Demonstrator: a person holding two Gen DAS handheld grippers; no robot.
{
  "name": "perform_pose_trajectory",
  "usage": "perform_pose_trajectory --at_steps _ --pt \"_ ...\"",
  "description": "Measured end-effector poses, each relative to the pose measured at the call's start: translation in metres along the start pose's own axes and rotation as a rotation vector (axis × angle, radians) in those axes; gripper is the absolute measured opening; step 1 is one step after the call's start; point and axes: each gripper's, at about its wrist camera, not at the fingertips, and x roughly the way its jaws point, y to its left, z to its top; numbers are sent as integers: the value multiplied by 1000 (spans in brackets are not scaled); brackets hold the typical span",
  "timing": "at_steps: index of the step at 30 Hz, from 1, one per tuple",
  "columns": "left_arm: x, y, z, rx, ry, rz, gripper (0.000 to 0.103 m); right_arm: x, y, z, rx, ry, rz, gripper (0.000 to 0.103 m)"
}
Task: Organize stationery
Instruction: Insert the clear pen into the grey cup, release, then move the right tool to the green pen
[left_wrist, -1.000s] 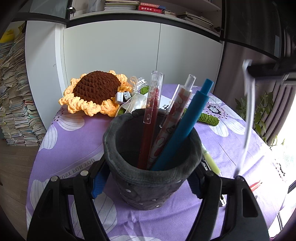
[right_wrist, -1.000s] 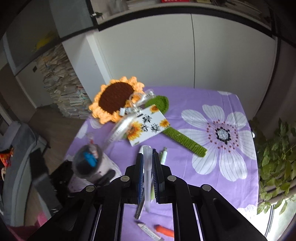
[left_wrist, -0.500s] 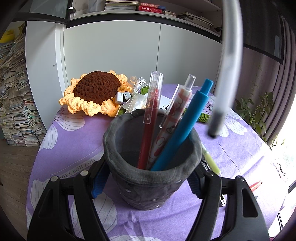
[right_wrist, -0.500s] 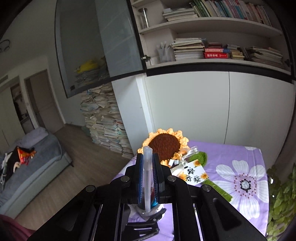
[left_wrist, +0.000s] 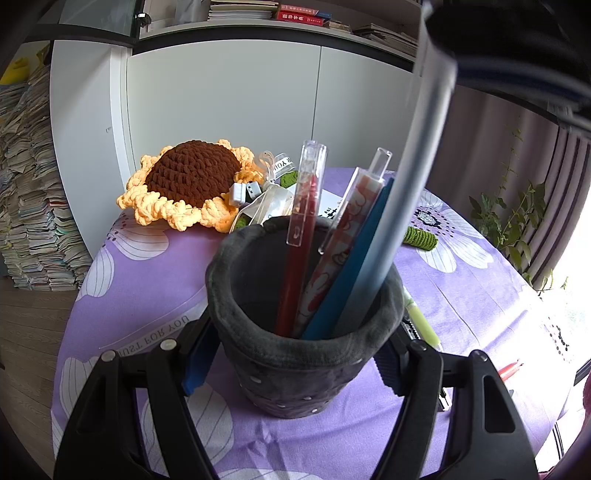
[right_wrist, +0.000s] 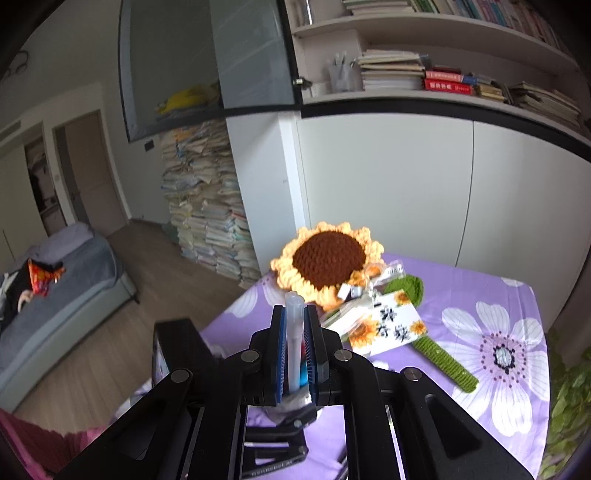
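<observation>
the translucent pen (left_wrist: 402, 206) runs from the upper right of the left wrist frame down into the grey felt pen cup (left_wrist: 295, 354) at centre, its tip just inside the rim beside the blue pen (left_wrist: 354, 269). let go while it leans this steeply, it could jam against the pens already there or tip back out. the right gripper (right_wrist: 294, 354) is clamped on it, aimed downward over the cup. the left gripper (left_wrist: 295, 373) grips the cup's sides low in the frame, bracing it on the purple tablecloth (left_wrist: 140, 280).
</observation>
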Motion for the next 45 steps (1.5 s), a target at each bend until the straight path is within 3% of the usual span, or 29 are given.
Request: perform_pose_trajectory --at_steps 11,15,19,22,25,28,37,41,42,43,45 --pt "1 0 -1 -2 3 1 73 19 -23 -23 102 160 21 11" --pt "1 0 -2 0 1 2 72 14 -32 -26 138 169 27 12" --pt "1 0 -2 0 1 2 72 2 -50 -27 166 143 -45 15" --pt "1 -1 -2 0 0 3 72 22 -77 -41 244 280 -159 28" --pt "0 -1 -3 0 1 1 72 53 -98 -68 331 437 -184 28" --pt "1 -1 -2 -2 3 0 72 70 -102 -87 325 508 -195 28" --pt "1 0 -2 -2 4 -1 72 89 -100 -101 281 576 -226 28" --pt "1 0 -1 -2 3 0 72 86 -107 -101 285 565 -244 28" --pt "1 0 -1 -2 4 0 72 84 -107 -101 278 565 -249 25" --pt "1 0 -1 -2 4 -1 72 83 -106 -101 270 562 -246 16" --pt "1 -1 -2 -3 5 -1 72 79 -102 -98 234 560 -259 10"
